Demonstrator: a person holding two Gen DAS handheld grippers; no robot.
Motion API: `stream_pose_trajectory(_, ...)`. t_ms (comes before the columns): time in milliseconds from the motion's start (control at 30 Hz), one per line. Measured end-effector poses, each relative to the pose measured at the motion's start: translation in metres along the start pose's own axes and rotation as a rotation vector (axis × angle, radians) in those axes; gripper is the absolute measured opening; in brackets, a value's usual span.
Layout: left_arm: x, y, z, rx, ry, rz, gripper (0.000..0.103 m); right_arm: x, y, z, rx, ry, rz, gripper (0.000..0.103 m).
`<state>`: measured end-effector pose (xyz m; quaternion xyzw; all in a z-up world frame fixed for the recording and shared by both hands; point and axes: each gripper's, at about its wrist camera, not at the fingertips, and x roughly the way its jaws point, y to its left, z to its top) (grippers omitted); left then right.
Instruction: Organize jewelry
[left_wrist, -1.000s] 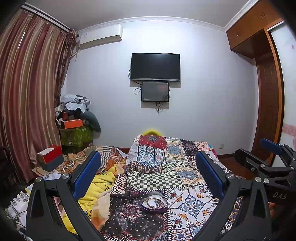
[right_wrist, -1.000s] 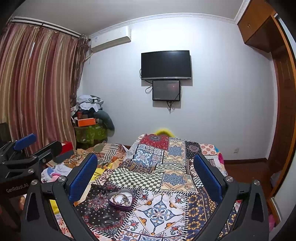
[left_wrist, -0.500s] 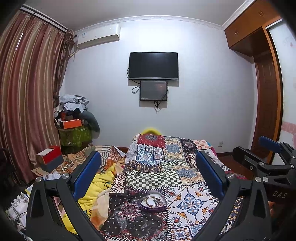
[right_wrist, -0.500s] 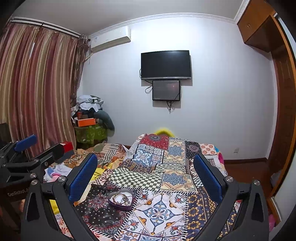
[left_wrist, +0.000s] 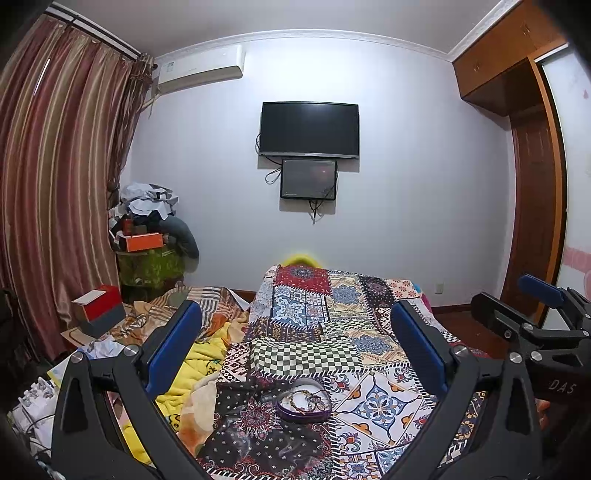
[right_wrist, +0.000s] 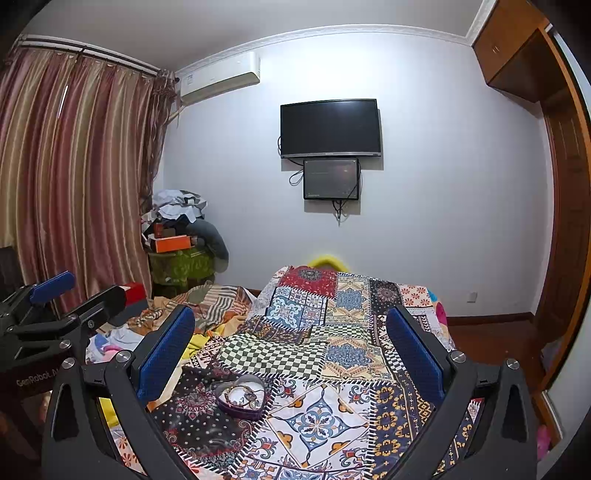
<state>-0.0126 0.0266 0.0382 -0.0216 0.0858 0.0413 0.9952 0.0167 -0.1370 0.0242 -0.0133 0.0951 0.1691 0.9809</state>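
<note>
The left gripper (left_wrist: 295, 332) and the right gripper (right_wrist: 290, 330) are both held above the bed (left_wrist: 369, 369), jaws wide apart and holding nothing. Just past them, a purple heart-shaped box (left_wrist: 303, 400) sits on the patchwork quilt (right_wrist: 332, 332) with tangled jewelry (right_wrist: 242, 395) inside. Far off, a dark TV (left_wrist: 309, 129) hangs on the wall.

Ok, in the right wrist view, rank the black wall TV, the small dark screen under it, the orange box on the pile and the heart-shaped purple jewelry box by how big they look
Largest to smallest as they look:
1. Black wall TV
2. Small dark screen
3. Heart-shaped purple jewelry box
4. Orange box
The jewelry box lies much nearer the camera, so its apparent size against the screen is unsure.
</note>
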Motion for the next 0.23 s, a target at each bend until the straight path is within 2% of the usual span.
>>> stream_pose_trajectory(233, 0.0025, 0.0053, -0.0019, -0.013, 0.007, -0.003, 0.103, 0.0024, 0.0000, -0.0016, 0.000, 0.005, -0.001, 0.103)
